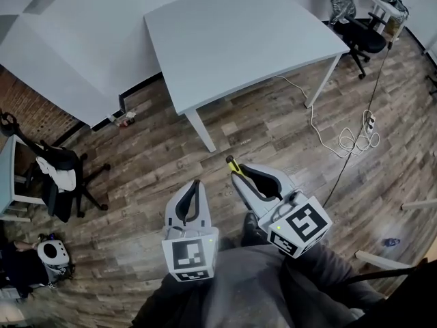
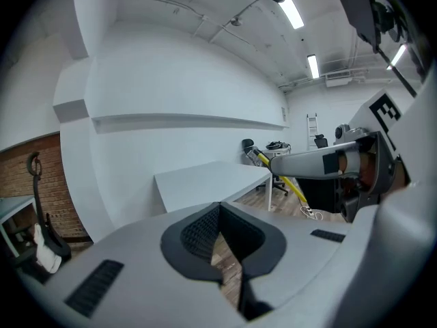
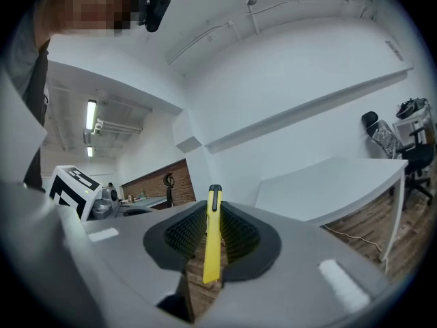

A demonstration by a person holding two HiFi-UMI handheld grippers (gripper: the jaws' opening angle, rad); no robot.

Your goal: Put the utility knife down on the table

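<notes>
A yellow utility knife (image 3: 213, 241) with a black tip is clamped between the pads of my right gripper (image 3: 214, 214); its tip sticks out past the jaws toward the table. In the head view that right gripper (image 1: 240, 171) is held over the wooden floor, short of the white table (image 1: 232, 36), with the utility knife (image 1: 233, 165) poking out in front. My left gripper (image 1: 195, 184) hangs beside it to the left, shut with nothing between its pads. In the left gripper view the left gripper (image 2: 220, 214) points at the table (image 2: 205, 180), and the knife (image 2: 290, 183) shows at right.
A black office chair (image 1: 356, 29) stands at the table's far right, another chair (image 1: 61, 173) at left by a brick wall. A white cable (image 1: 341, 139) and power strip lie on the floor right of the table leg (image 1: 203, 132). White wall behind.
</notes>
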